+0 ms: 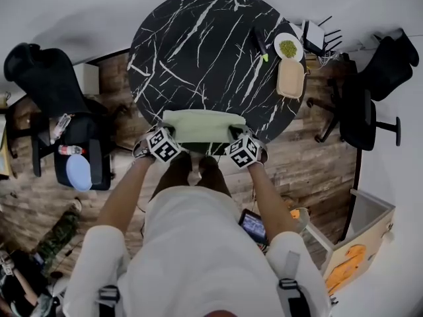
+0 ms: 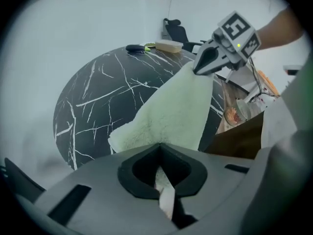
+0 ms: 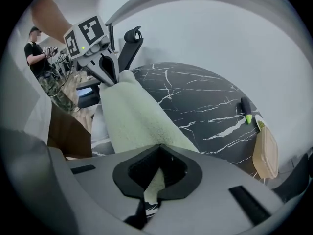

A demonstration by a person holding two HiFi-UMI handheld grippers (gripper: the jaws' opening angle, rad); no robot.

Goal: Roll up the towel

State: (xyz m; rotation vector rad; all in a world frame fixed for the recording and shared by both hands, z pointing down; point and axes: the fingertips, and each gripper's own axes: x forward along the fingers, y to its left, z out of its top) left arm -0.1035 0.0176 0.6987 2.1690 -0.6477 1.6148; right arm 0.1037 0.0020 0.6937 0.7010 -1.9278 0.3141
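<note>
A pale green towel (image 1: pixel 203 125) lies at the near edge of the round black marble table (image 1: pixel 198 45). My left gripper (image 1: pixel 169 131) is shut on the towel's near left corner, and my right gripper (image 1: pixel 236 135) is shut on its near right corner. In the left gripper view the towel (image 2: pixel 176 111) stretches from my own jaws (image 2: pixel 164 192) up to the right gripper (image 2: pixel 203 66). In the right gripper view the towel (image 3: pixel 134 116) runs from my jaws (image 3: pixel 154 187) to the left gripper (image 3: pixel 110 75). Fabric shows pinched between both pairs of jaws.
At the table's far right sit a plate of green food (image 1: pixel 288 47), a tan tray (image 1: pixel 291 78) and a dark tool with a green tip (image 1: pixel 260 41). Black chairs stand at the left (image 1: pixel 46 78) and right (image 1: pixel 377 91). A person (image 3: pixel 36 53) stands beyond.
</note>
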